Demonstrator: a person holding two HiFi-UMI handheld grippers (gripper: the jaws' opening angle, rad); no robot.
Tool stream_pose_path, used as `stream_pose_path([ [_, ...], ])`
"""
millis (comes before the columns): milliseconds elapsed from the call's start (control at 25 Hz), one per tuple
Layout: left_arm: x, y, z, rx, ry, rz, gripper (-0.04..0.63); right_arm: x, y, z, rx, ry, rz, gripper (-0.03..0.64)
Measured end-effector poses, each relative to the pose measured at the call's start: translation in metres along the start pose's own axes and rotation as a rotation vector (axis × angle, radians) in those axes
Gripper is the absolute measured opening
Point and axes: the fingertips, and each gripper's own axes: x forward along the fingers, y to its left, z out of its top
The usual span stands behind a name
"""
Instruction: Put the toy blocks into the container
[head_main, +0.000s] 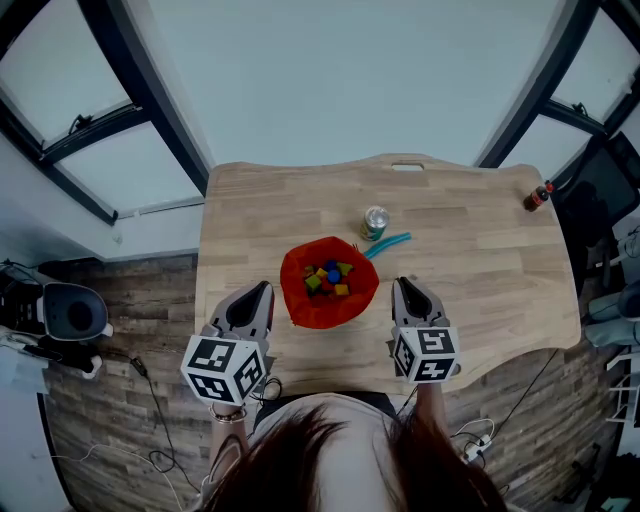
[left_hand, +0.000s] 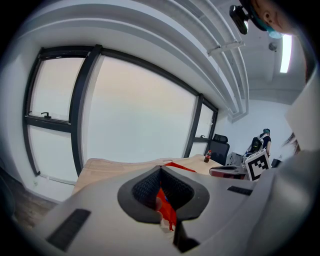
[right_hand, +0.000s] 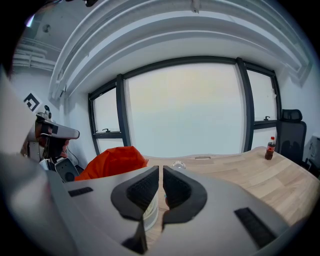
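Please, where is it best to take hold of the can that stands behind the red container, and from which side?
Probably its round side wall, near the top, coming from above. The can stands upright, and the red container and a blue stick crowd its near side, so a level approach from there looks blocked.

Open tabletop (head_main: 480, 260) flanks the container (head_main: 296, 300); can (head_main: 375, 222) and tube (head_main: 390, 243) behind it.

Office room, large dark-framed windows (right_hand: 185, 110), black office chair (right_hand: 292, 131), wooden desk (head_main: 480, 250), wood-plank floor (head_main: 125, 300).
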Motion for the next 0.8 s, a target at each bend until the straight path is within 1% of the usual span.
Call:
stream_pose_path([
  [520, 0.006, -0.009, 0.002, 0.001, -0.001, -0.008, 0.011, -0.004, -0.011, -0.008, 0.017, 0.014, -0.01, 0.048],
  [800, 0.009, -0.013, 0.002, 0.003, 0.001, -0.005, 0.011, -0.004, -0.018, -0.015, 0.005, 0.033, -0.018, 0.048],
])
